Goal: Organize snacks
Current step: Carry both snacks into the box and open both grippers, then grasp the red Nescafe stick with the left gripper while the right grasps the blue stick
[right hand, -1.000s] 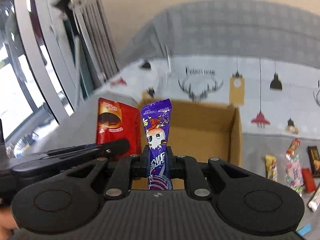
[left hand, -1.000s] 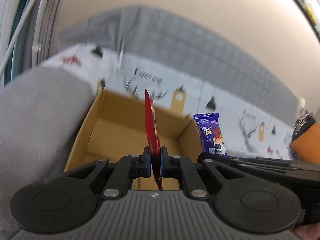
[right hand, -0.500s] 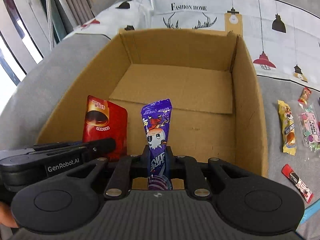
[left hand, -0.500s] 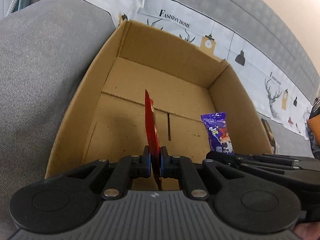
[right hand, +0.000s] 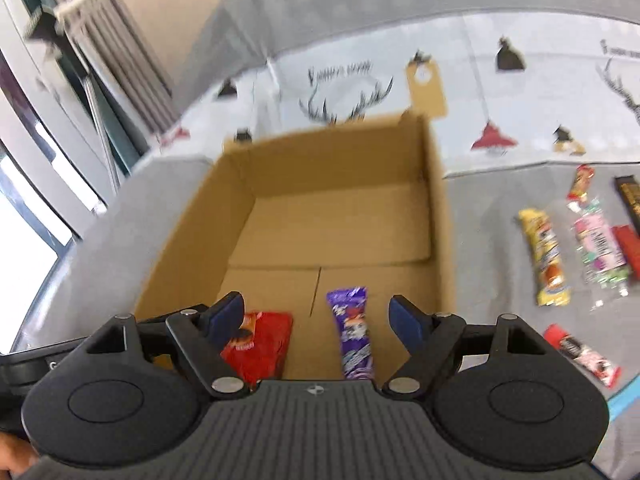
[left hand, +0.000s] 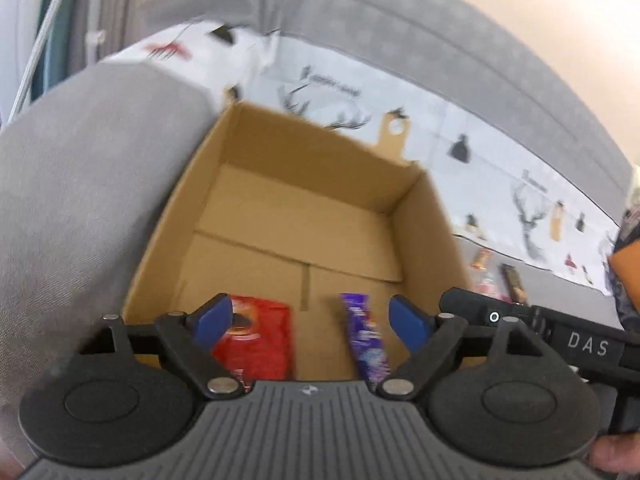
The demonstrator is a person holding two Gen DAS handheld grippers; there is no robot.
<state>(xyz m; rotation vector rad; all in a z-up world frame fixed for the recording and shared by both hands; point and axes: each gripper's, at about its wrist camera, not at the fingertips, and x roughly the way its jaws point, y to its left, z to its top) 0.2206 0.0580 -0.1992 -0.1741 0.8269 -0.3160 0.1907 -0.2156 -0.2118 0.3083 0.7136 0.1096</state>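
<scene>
An open cardboard box (left hand: 280,216) (right hand: 332,216) sits on a grey sofa. A red snack packet (left hand: 260,340) (right hand: 260,344) and a purple snack bar (left hand: 366,336) (right hand: 354,340) lie on the box floor near its front wall. My left gripper (left hand: 308,320) is open and empty above the front of the box, with the red packet beneath its left finger. My right gripper (right hand: 316,316) is open and empty beside it, above the purple bar. The right gripper's black body (left hand: 560,344) shows at the right of the left wrist view.
Several loose snacks lie on the grey seat right of the box: a yellow bar (right hand: 546,256), a pink packet (right hand: 598,248), a red bar (right hand: 582,354), a dark bar (right hand: 630,196). A printed white cloth (right hand: 480,92) covers the sofa back. Curtains (right hand: 100,40) hang at the left.
Both grippers opened and let go of their snacks; the red packet and purple bar now lie in the box. Both grippers have lifted and tilted back.
</scene>
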